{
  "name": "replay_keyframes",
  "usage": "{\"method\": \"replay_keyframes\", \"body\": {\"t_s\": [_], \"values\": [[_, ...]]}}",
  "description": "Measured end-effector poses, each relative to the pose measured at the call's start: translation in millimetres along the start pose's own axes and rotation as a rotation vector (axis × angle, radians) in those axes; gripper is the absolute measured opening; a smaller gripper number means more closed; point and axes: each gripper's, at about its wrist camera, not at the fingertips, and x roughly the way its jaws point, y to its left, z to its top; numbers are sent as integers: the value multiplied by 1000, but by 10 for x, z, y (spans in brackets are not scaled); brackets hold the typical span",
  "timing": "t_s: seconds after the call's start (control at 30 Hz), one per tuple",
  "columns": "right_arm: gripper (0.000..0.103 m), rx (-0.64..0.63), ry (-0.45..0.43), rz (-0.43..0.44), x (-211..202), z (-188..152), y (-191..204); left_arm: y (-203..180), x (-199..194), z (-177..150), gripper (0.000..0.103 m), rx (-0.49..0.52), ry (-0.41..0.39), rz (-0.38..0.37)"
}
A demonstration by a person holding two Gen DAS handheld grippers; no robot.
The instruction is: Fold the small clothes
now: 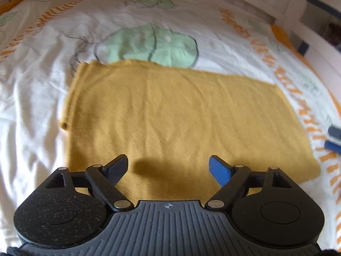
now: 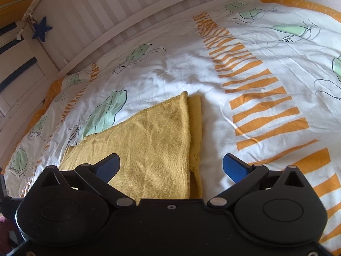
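Soft daylight; the left claw [image 1: 168,166] casts a dark shadow just ahead of itself. Slight blur, fisheye-bent edges.

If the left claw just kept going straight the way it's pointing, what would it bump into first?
Most likely the flat mustard-yellow knitted cloth lying on the bed. The open left claw points down at it with nothing between, though depth is hard to judge.

Patterned duvet [image 2: 174,68]; white slatted bedframe [image 2: 102,15]
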Motion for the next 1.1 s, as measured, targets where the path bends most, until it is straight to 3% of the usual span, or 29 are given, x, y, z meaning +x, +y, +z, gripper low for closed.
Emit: {"method": "replay_keyframes", "body": {"t_s": [0.17, 0.33, 0.43, 0.63, 1.1], "values": [[103, -32, 3, 18, 20, -25, 81, 402, -236, 191, 82, -88, -86, -25], [103, -55, 11, 28, 61, -55, 141, 694, -156, 340, 82, -109, -62, 44], [103, -63, 17, 32, 83, -70, 170, 830, -34, 338, 82, -138, -22, 45], [103, -84, 32, 34, 134, -98, 222, 998, 182, 262, 82, -163, 39, -35], [103, -100, 58, 40, 208, -155, 297, 1015, 585, 537, 82, -156, 31, -186]]}}
